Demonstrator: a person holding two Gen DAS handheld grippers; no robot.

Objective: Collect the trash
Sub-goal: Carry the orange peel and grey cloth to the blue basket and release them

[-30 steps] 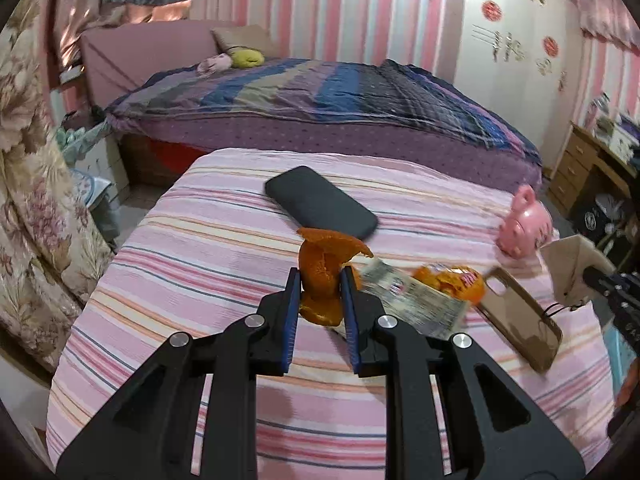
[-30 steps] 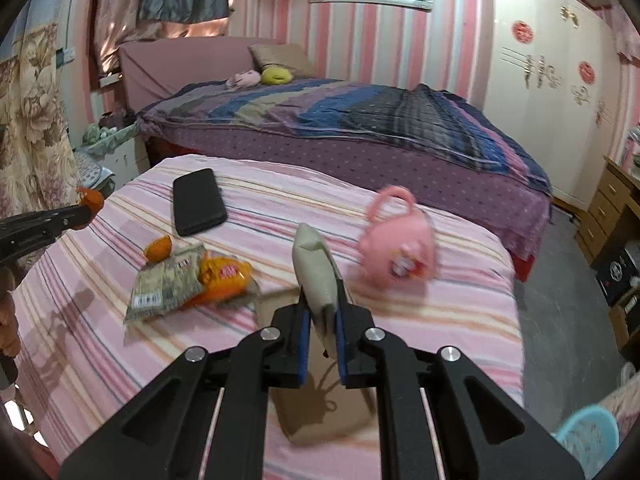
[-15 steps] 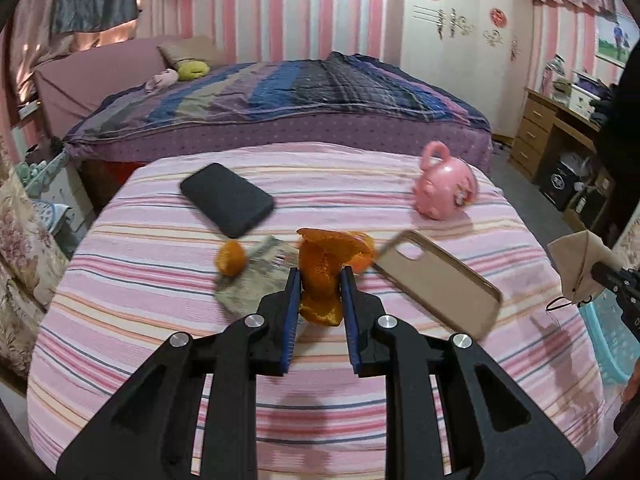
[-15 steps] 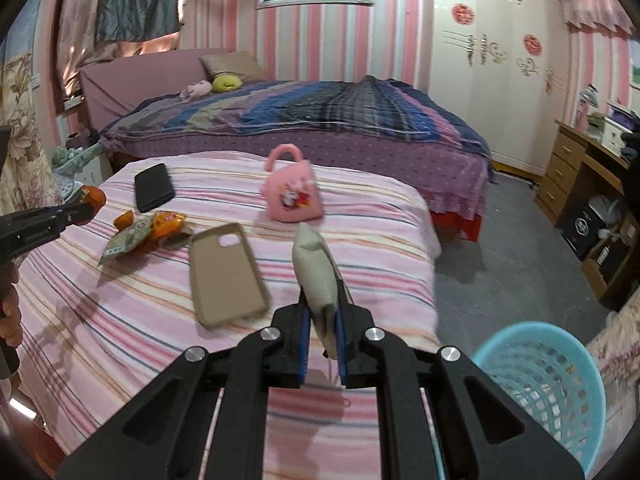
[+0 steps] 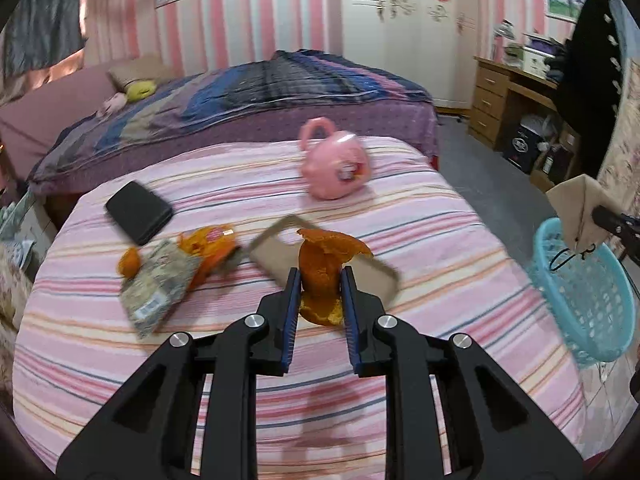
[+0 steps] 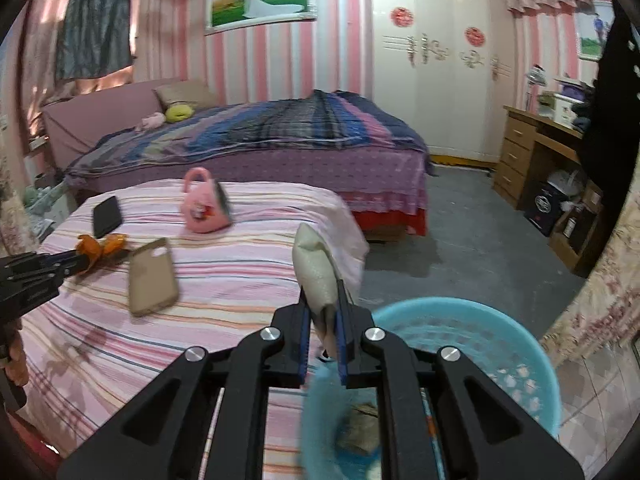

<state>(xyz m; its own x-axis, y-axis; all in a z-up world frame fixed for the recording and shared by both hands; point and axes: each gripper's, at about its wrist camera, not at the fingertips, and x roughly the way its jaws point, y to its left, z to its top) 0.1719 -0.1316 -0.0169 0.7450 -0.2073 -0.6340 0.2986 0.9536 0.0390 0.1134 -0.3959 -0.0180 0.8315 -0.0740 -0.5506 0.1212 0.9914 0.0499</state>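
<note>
Both grippers swung toward the blue mesh basket (image 6: 500, 344) at three o'clock; left gripper (image 5: 320, 280) jaws clamp orange peel (image 5: 326, 256), right gripper (image 6: 322, 300) jaws pinch a beige face mask (image 6: 314, 268).

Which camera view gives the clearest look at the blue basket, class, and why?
The right wrist view: the blue basket sits just below the right claw, so you see its rim, its lattice wall and some trash inside. The left wrist view shows the basket only at the right edge, seen from the side and blurred.

The left claw (image 5: 320, 280) pinches an orange peel (image 5: 326, 256) above the striped bed (image 5: 420, 240), blue basket (image 5: 588, 300) at right.
</note>
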